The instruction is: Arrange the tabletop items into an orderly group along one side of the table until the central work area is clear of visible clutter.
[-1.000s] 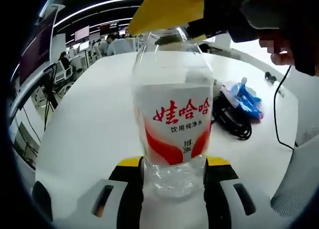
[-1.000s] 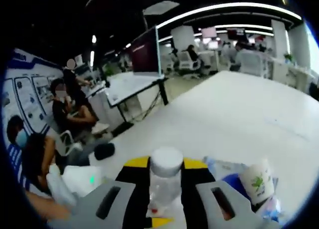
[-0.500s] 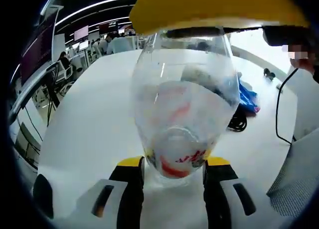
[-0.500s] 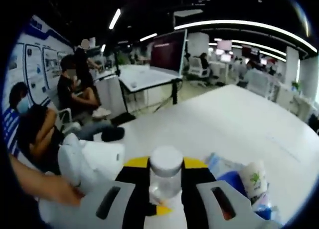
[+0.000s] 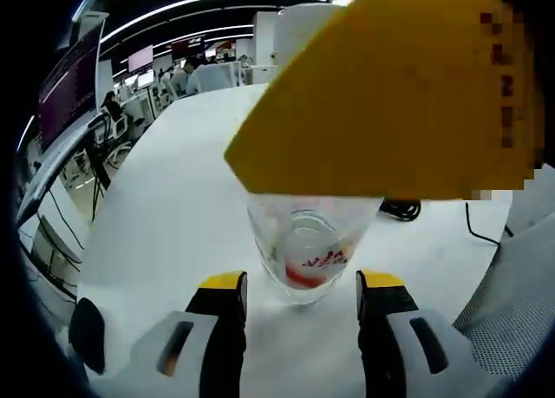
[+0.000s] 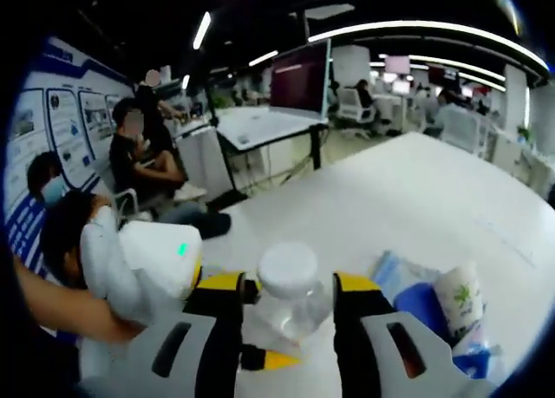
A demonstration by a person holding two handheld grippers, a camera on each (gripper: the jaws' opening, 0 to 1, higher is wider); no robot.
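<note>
A clear water bottle (image 5: 303, 242) with a red-and-white label hangs tilted, its base turned toward the left gripper view. My left gripper (image 5: 302, 285) is open, with its yellow-tipped jaws either side of the base and a small gap on each side. The right gripper's big yellow pad (image 5: 390, 94) covers the bottle's top. In the right gripper view my right gripper (image 6: 290, 290) is shut on the bottle's shoulder just under the white cap (image 6: 289, 264). The left gripper's white housing (image 6: 143, 264) shows at lower left.
The white table (image 6: 416, 199) stretches away. A blue packet (image 6: 421, 303) and a paper cup with green print (image 6: 460, 298) lie beside my right gripper. A black cable (image 5: 399, 209) lies past the bottle. People (image 6: 139, 155) sit off the table's edge.
The bottle has tipped from upright between the left jaws to base-first and pulled clear of them. The right jaws now stand wider, lower on the bottle.
</note>
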